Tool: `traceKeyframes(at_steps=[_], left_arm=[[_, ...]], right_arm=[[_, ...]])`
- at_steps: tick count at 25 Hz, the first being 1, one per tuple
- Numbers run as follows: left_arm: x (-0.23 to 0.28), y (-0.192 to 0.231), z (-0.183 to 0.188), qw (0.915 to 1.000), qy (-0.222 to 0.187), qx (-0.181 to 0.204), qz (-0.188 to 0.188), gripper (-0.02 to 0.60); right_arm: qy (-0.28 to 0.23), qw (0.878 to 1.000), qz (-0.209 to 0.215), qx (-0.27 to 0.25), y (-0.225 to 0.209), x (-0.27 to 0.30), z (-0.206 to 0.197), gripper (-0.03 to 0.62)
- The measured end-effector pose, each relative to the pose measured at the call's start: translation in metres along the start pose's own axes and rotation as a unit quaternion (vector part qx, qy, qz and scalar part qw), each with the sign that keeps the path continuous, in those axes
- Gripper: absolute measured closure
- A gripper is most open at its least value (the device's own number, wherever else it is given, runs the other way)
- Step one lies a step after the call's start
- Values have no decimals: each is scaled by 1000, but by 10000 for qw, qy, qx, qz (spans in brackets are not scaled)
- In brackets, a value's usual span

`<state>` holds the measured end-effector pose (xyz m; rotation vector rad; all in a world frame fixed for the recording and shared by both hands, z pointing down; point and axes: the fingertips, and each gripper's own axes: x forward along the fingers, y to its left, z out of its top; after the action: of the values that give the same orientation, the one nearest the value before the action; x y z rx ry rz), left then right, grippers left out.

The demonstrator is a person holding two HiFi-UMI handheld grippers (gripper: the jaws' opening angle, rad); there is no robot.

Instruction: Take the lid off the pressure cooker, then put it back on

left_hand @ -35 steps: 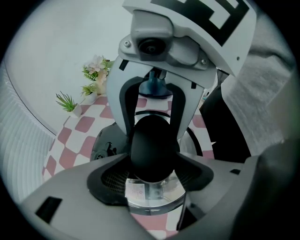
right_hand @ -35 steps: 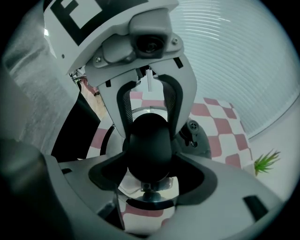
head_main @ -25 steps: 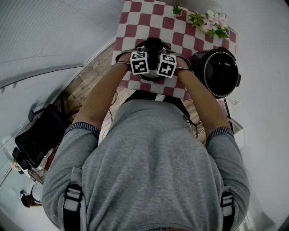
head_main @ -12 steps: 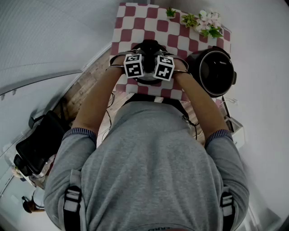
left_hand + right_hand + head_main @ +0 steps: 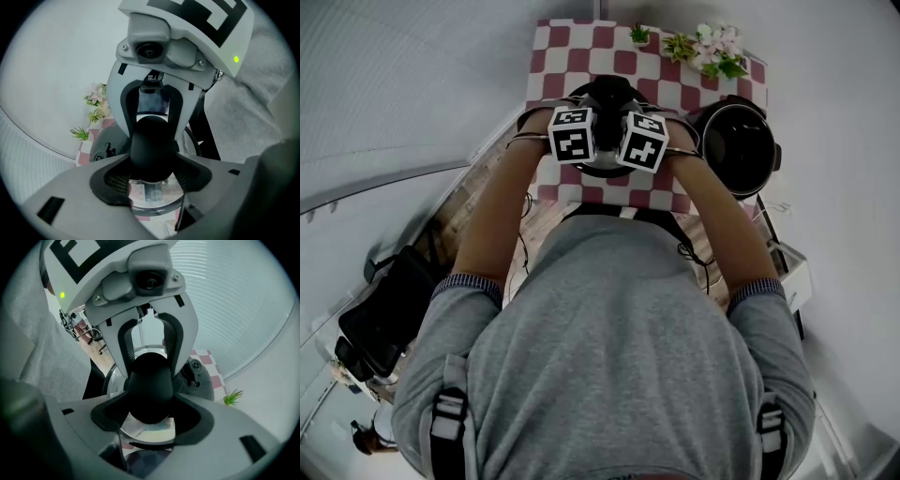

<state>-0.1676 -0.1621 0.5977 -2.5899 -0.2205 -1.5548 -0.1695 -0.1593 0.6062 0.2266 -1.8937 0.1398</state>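
Note:
The pressure cooker's steel lid [image 5: 609, 164] hangs in the air above the checked table [image 5: 572, 66], carried by its black knob [image 5: 610, 94]. My left gripper [image 5: 581, 127] and right gripper [image 5: 636, 129] face each other and both clasp that knob. In the left gripper view the knob [image 5: 152, 150] fills my jaws, with the shiny lid [image 5: 154, 199] below it. The right gripper view shows the same knob [image 5: 149, 387] over the lid [image 5: 150, 427]. The open cooker pot [image 5: 741, 150] stands on the table to the right, also seen as the pot [image 5: 105, 150] and the pot [image 5: 199, 378].
Small potted plants and flowers [image 5: 708, 47] stand along the table's far edge. A white wall rises behind the table. Cables [image 5: 703, 258] hang off the near edge, and a black chair [image 5: 384, 300] stands on the floor at left.
Both grippers have risen together with the lid held by its knob. The marker cubes look larger and closer in the head view.

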Motion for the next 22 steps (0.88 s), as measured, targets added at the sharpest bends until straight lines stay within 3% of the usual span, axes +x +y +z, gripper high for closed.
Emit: traceKeyframes(at_steps=[22], left_arm=[[-74, 29, 117, 9934, 326, 1061, 274, 284]], right_arm=[[-352, 9950, -817, 445, -34, -132, -27, 303]])
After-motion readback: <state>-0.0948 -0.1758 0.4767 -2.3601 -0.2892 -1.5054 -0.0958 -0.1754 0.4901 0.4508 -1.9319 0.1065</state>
